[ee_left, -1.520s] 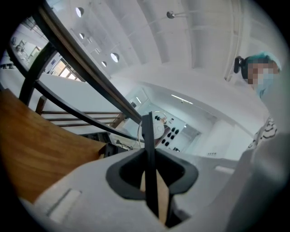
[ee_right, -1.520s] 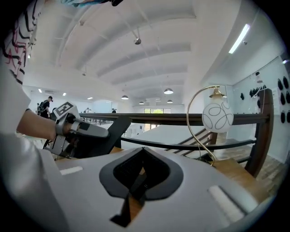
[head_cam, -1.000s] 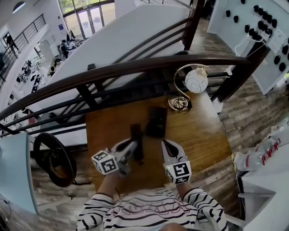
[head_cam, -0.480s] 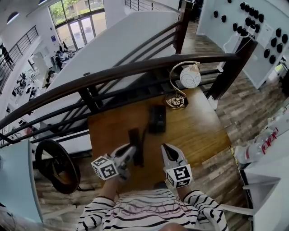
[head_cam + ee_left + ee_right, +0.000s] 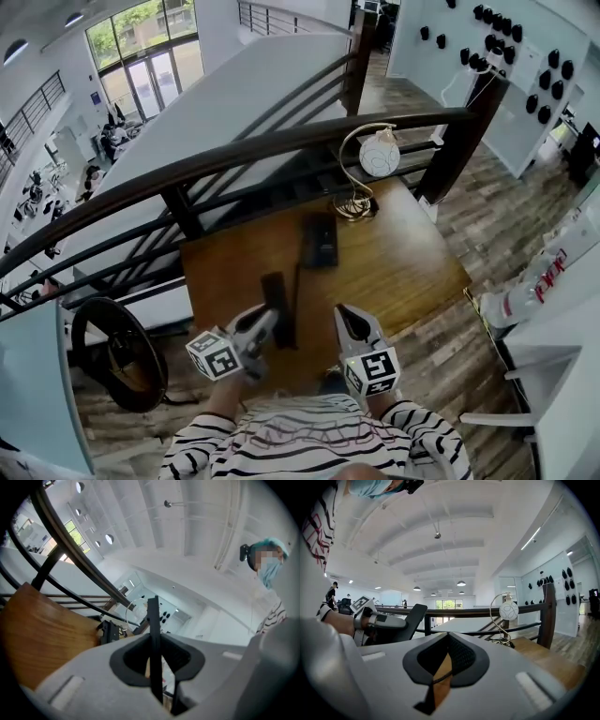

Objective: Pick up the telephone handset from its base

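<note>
What the left gripper (image 5: pixel 265 321) holds: the long black plastic telephone handset (image 5: pixel 277 298); the jaws are closed narrow on its near end, and in the left gripper view the handset stands as a thin dark bar between them.
Right gripper (image 5: pixel 346 315): jaws brought together, nothing between them; only a thin slit with wood behind it shows in the right gripper view.
Handset place: off the flat black rectangular telephone base (image 5: pixel 321 241), nearer to the person than the base and to its left, apart from it. In the right gripper view it is tilted, the far end higher. I cannot tell if it touches the brown wooden table (image 5: pixel 412 272).
Arms: both forearms in black-and-white striped sleeves (image 5: pixel 420 433) reach forward side by side. The right gripper points at the base from the near side and is apart from it; the left one is turned a little toward the base.
Cord: a thin dark cord (image 5: pixel 298 291) runs from the base toward the handset.
Behind the base: a white round globe lamp on a curved wire stand (image 5: pixel 379 153), at the far table edge.
Beyond the lamp: a dark wooden railing (image 5: pixel 281 142) across the view.
</note>
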Demonstrator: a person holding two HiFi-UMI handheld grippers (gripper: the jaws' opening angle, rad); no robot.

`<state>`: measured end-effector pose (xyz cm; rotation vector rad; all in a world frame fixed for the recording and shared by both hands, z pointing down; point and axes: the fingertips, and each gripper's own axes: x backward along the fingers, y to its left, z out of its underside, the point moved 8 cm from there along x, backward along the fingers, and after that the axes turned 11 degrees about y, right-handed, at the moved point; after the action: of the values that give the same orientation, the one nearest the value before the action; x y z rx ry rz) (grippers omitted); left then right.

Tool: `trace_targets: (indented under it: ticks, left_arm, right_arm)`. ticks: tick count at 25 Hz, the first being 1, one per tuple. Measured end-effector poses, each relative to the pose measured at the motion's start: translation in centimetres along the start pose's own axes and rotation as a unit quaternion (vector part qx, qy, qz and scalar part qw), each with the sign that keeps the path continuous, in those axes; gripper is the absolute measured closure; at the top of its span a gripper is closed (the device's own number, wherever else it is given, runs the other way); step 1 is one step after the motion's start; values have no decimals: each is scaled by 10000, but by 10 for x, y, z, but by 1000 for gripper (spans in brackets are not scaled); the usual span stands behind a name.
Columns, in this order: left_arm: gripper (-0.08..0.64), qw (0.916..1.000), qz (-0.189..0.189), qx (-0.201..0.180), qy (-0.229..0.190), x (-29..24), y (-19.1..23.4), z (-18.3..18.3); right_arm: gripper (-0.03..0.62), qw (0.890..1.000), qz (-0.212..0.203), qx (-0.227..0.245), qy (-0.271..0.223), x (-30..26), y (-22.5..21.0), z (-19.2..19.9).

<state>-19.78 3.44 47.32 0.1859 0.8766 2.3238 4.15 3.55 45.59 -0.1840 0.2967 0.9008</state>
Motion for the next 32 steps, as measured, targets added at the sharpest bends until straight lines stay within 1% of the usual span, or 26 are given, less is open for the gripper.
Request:
trace_targets:
  ticks: [13,26,32]
  left_arm:
    - [491,9999,113,9,41,34,-13,17]
    - [491,9998,118,71,140,49,-15,26]
    - [491,9997,158,91,168,52,-13,30]
  right_arm:
    - [592,9998,138,-63,98,28,35,12]
    - [592,9983,346,-322,347,37,45,31]
    - [592,9979,415,-339,377,40,47,35]
